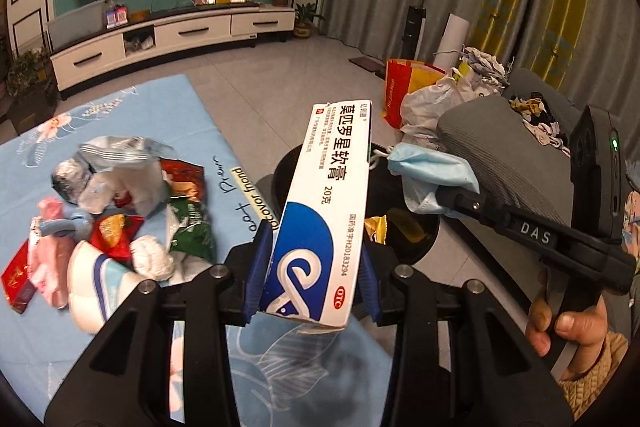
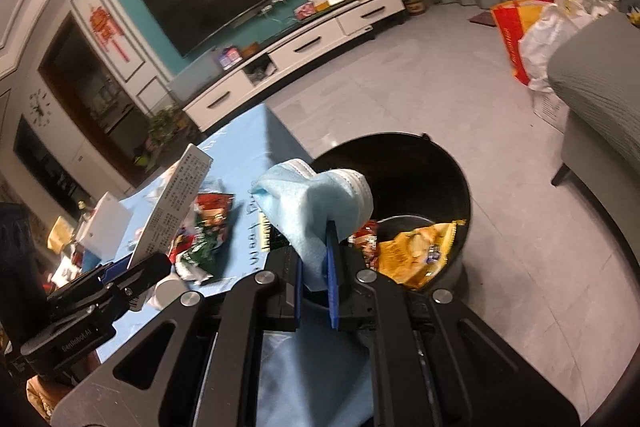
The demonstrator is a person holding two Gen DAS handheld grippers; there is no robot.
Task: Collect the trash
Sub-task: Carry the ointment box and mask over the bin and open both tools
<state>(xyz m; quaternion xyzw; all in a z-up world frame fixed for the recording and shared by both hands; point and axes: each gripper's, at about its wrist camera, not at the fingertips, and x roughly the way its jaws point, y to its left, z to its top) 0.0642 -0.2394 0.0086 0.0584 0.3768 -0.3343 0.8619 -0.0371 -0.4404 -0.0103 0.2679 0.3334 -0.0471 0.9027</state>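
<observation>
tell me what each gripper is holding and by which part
The left gripper clamps the ointment box near its lower end; the right gripper pinches the blue face mask by a bunched fold.

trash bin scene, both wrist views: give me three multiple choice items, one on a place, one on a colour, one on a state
1. Where does the yellow snack bag lie?
A. on the blue tablecloth
B. inside the black bin
C. on the grey sofa

2. What colour is the face mask?
A. light blue
B. red
C. black

3. What is the state of the left gripper?
A. open and empty
B. shut on a green wrapper
C. shut on the ointment box

Answers:
1. B, the bag rests against the inner wall of the black bin.
2. A, the mask pinched in the right gripper is pale blue.
3. C, its blue pads press both sides of the white and blue ointment box.
</observation>
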